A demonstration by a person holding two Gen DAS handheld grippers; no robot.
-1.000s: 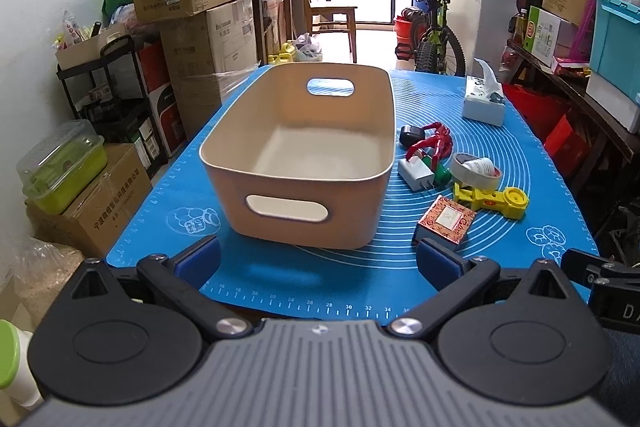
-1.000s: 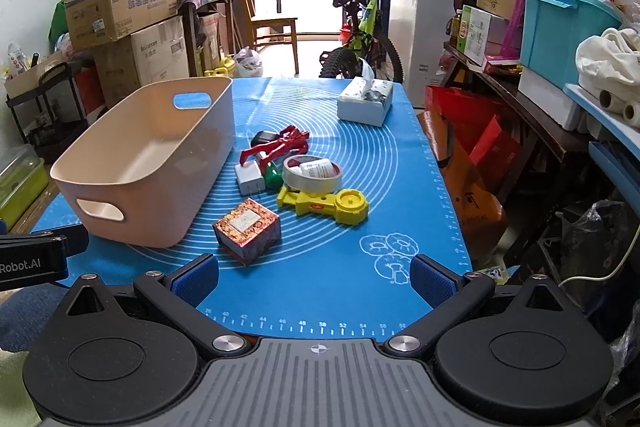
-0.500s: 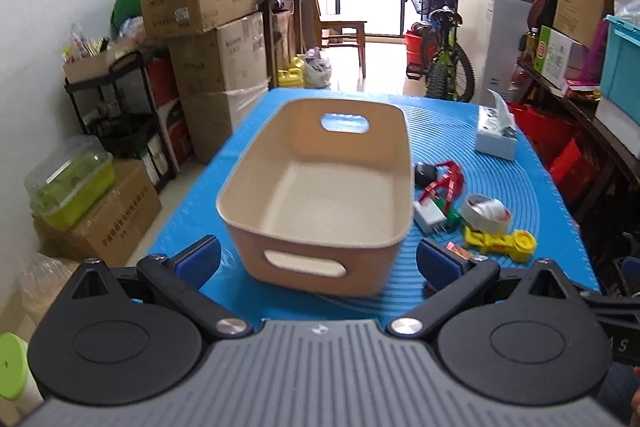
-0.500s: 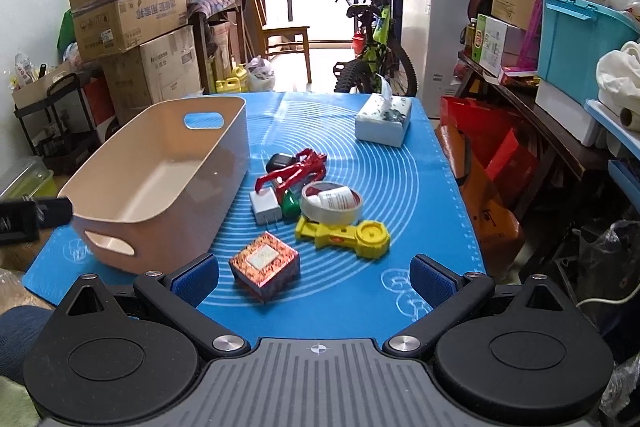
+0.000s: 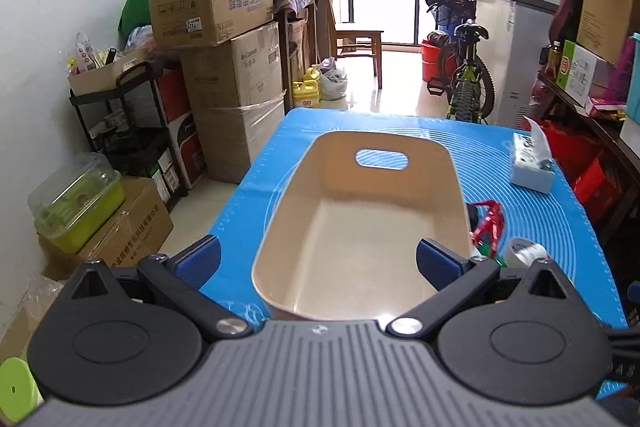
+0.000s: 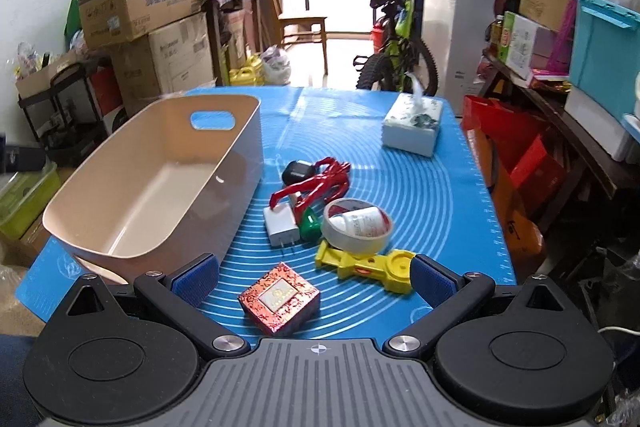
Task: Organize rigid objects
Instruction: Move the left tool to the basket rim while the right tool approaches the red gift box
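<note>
Beige bin (image 5: 400,163) and small items are seen on the blue-matted surface (image 6: 440,187).
Both the left hand-held gripper (image 5: 318,263) and right hand-held gripper (image 6: 314,281) are held released, nothing grasped; a red box (image 6: 279,297) lies between the right fingers.

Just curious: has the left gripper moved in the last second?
Yes. The left gripper has risen and moved forward over the bin, which stays put on the blue mat.

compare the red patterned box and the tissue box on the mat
The red patterned box is glossy red with a pale label on top; the tissue box is white with a dark green print. The red patterned box is shut and lies near the right tool; the tissue box sits at the far side with a tissue sticking out. Both rest on the blue mat.
</note>
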